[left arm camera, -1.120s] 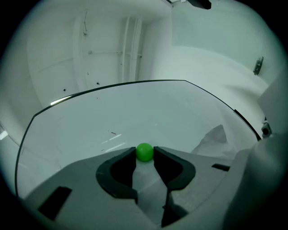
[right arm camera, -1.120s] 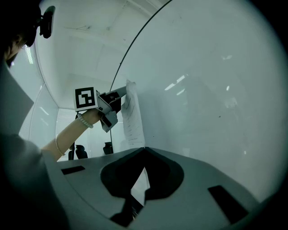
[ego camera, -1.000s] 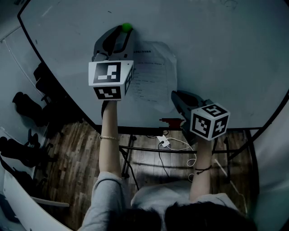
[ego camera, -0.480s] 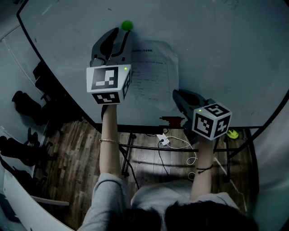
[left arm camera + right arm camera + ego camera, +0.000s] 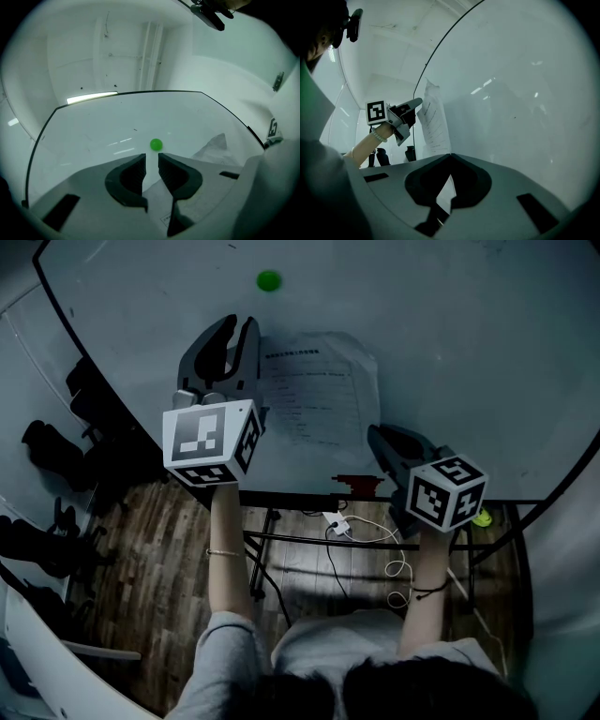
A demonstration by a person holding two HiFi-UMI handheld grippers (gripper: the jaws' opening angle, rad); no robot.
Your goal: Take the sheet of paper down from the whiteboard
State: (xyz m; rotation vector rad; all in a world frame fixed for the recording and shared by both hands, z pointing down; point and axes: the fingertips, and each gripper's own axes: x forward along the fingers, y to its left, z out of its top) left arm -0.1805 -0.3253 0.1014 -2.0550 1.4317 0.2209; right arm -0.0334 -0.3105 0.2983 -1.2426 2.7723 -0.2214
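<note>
The whiteboard [image 5: 450,324] fills the upper part of the head view. The sheet of paper [image 5: 319,390] hangs on it near the bottom edge, about midway along, and its top corner looks rumpled.

The left gripper [image 5: 239,324] is raised against the board at the sheet's upper left corner. Its jaws stand apart with a narrow gap and have just been closing. Nothing is pinched. The sheet's left edge lies just beside the right-hand jaw, and in the left gripper view a bit of printed paper shows low down in the gap, behind the tips, with neither pad pressing it.

The right gripper [image 5: 375,434] sits at the sheet's lower right corner, close to the board's bottom edge. Its jaws are pressed together at the tips on the sheet of paper – the paper runs straight up from them in the right gripper view.

A small green magnet [image 5: 269,280] sticks to the board above the sheet's upper left corner, clear of the paper and just beyond the left jaw tips.
</note>
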